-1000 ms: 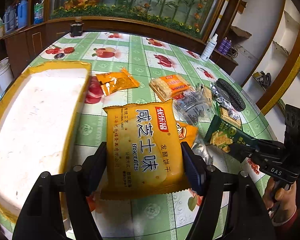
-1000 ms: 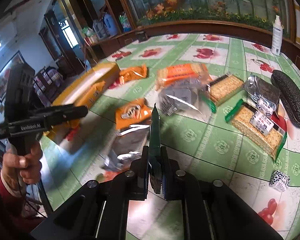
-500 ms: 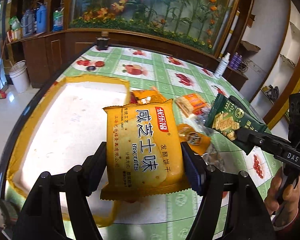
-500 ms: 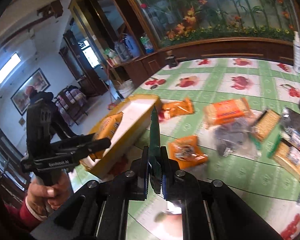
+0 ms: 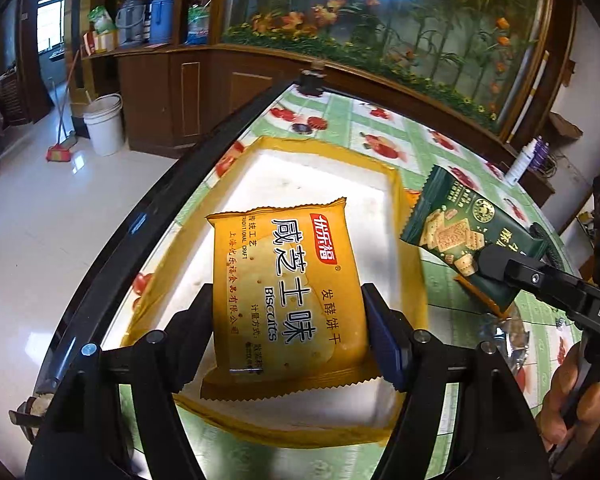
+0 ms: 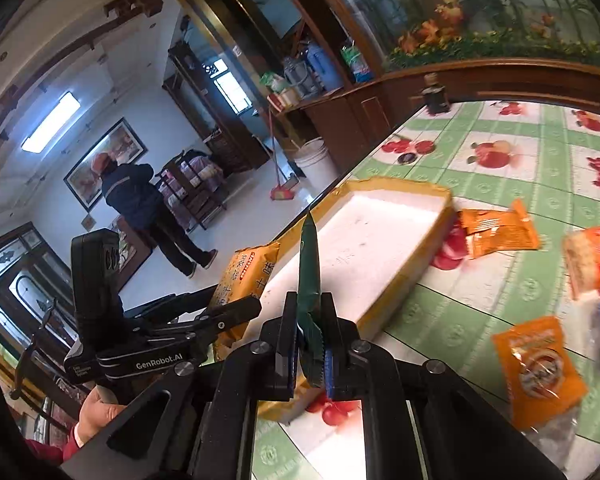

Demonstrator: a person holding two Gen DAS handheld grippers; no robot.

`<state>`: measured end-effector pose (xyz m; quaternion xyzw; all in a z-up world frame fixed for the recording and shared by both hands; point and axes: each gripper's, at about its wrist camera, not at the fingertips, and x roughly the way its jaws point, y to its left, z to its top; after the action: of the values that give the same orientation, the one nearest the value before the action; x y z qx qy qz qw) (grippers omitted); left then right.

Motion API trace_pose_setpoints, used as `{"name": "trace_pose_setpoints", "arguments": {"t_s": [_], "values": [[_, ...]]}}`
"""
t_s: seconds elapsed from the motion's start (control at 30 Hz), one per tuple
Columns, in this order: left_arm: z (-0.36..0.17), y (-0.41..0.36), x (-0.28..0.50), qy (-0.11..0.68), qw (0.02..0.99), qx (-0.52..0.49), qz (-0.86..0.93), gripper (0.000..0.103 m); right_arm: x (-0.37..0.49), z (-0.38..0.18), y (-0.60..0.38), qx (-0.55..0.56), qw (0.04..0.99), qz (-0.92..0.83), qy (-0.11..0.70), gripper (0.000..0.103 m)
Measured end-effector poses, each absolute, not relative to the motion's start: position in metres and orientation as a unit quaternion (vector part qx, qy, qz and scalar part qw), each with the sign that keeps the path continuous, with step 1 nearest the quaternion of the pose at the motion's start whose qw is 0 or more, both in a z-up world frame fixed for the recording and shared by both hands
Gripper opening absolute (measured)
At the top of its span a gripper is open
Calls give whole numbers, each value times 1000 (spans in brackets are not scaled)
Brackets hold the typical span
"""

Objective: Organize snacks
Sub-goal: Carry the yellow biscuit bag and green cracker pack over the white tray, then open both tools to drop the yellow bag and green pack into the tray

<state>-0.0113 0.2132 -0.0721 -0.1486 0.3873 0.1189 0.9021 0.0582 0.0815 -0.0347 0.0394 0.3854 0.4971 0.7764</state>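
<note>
My left gripper [image 5: 288,332] is shut on a yellow biscuit packet [image 5: 286,292], held flat across its width above the white inside of a yellow-rimmed tray [image 5: 316,176]. My right gripper [image 6: 310,344] is shut on a dark green cracker packet [image 6: 310,264], seen edge-on in its own view and face-on in the left wrist view [image 5: 460,236], hanging just right of the tray. The left gripper [image 6: 236,308] with the yellow packet [image 6: 246,276] shows in the right wrist view, over the tray's near left end [image 6: 380,236].
On the green fruit-print tablecloth [image 6: 540,184] lie orange snack packets [image 6: 496,232], [image 6: 540,368] and a biscuit pack [image 6: 592,256] to the right of the tray. The table's dark edge [image 5: 160,216] runs left of the tray. A person [image 6: 148,216] stands on the floor beyond.
Both grippers have swung left with their packets. The yellow packet now hangs over the tray instead of the cloth, and the green packet has come up beside the tray's right rim.
</note>
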Motion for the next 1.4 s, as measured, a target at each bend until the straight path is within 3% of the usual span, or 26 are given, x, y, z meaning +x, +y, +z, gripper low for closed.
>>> {"name": "trace_pose_setpoints", "arguments": {"t_s": [0.47, 0.6, 0.67, 0.8, 0.87, 0.93, 1.03, 1.13, 1.3, 1.4], "values": [[-95, 231, -8, 418, 883, -114, 181, 71, 82, -85, 151, -6, 758, 482, 439, 10], [-94, 233, -11, 417, 881, -106, 196, 72, 85, -90, 151, -6, 766, 473, 436, 21], [-91, 232, -11, 416, 881, -95, 203, 73, 86, -87, 145, 0, 772, 471, 428, 46], [-82, 225, -13, 405, 887, -97, 197, 78, 80, -71, 118, 9, 790, 459, 406, 59], [-77, 219, -14, 398, 893, -103, 185, 78, 75, -63, 98, 6, 805, 445, 392, 76], [-72, 209, -13, 393, 898, -108, 166, 78, 69, -56, 75, 4, 822, 424, 381, 86], [-62, 186, -10, 384, 908, -108, 131, 78, 57, -49, 27, 3, 852, 380, 360, 90], [-55, 160, -3, 380, 914, -103, 92, 78, 43, -43, -25, -4, 892, 311, 329, 102], [-59, 108, 14, 396, 914, -76, 35, 81, 40, -61, -94, 31, 890, 267, 368, 102], [-68, 81, 26, 411, 910, -57, 20, 81, 32, -73, -101, -4, 889, 256, 380, 102]]}}
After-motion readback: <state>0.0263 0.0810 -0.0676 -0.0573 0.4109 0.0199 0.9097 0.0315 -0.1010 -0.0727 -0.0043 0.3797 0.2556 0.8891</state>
